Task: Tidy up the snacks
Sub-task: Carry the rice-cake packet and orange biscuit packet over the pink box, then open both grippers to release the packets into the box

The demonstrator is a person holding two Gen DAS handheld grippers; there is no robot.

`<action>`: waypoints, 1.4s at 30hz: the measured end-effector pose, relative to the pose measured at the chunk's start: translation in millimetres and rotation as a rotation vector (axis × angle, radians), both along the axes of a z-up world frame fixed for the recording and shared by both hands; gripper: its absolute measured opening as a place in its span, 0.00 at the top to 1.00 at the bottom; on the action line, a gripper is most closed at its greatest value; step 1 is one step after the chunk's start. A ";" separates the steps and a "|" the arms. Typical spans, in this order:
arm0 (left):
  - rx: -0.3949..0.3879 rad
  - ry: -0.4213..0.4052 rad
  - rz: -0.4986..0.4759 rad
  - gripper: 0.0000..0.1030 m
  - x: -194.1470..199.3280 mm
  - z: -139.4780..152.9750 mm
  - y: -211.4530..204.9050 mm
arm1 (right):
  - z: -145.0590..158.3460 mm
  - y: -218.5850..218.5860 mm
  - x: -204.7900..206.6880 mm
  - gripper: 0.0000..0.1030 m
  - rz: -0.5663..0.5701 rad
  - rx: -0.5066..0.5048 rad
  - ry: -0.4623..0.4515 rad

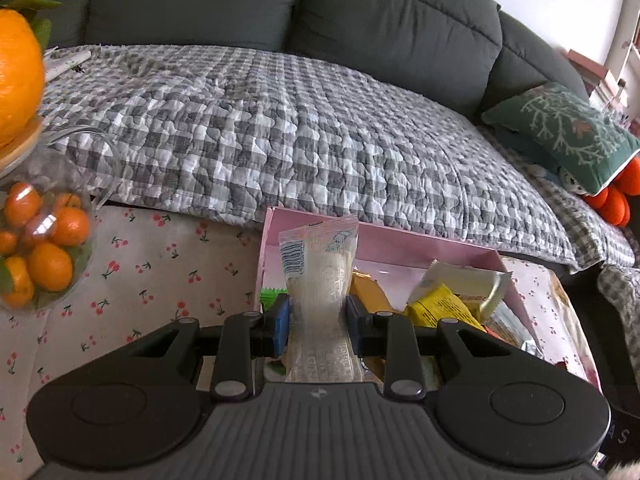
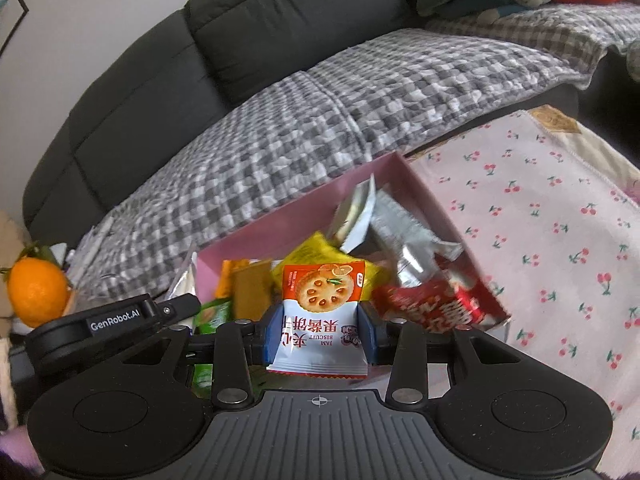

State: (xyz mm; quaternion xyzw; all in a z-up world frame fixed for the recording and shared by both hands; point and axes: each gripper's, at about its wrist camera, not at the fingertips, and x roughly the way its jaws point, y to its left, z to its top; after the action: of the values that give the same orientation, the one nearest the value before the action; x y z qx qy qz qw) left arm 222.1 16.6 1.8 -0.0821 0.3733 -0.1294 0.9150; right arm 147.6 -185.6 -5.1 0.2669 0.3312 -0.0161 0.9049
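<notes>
Snacks are held in both grippers at this moment: the left gripper has its jaws closed narrow on a clear packet, a long soft sachet of transparent film with a pale content and a barcode near its crimped top, standing nearly upright between the blue pads. The right gripper has its jaws closed on a jam biscuit packet, a small pillow-shaped pack in white and red glossy foil with a round biscuit printed on it. Just behind both packets, toward 12 o'clock, is the pink box, a shallow cardboard tray with thin straight walls, already partly full: a yellow crinkled wrapper, a silver foil pack and a red packet lie loosely in it, overlapping. The box stands on the table, covered with a soft cloth printed with small cherries. At 9 o'clock in the left view is a clear glass bowl of small oranges. Beyond the table is a dark sofa under a grey checked quilt. It seems the step is placing: both packets are carried over the box. The next move probably needs lowering each one into a free corner and then opening the jaws gently, because the thin film slides and crumples easily.
</notes>
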 end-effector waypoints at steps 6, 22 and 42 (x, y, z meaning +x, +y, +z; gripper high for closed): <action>0.017 -0.006 -0.004 0.73 -0.4 -2.3 -8.1 | -6.1 -7.0 4.7 0.61 -0.018 0.013 0.002; 0.129 -0.069 -0.014 0.35 -6.4 3.2 -21.0 | 6.3 -13.7 -3.9 0.39 -0.040 0.053 -0.024; 0.157 -0.068 0.012 0.07 -66.0 16.4 -5.8 | 22.1 -18.3 -48.7 0.19 0.061 -0.034 0.025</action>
State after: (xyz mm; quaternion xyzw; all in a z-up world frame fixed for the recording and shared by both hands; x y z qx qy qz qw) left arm 156.1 10.8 18.1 -0.0079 0.3505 -0.0971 0.9315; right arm 99.0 -203.8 17.0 0.2409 0.3501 0.0028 0.9052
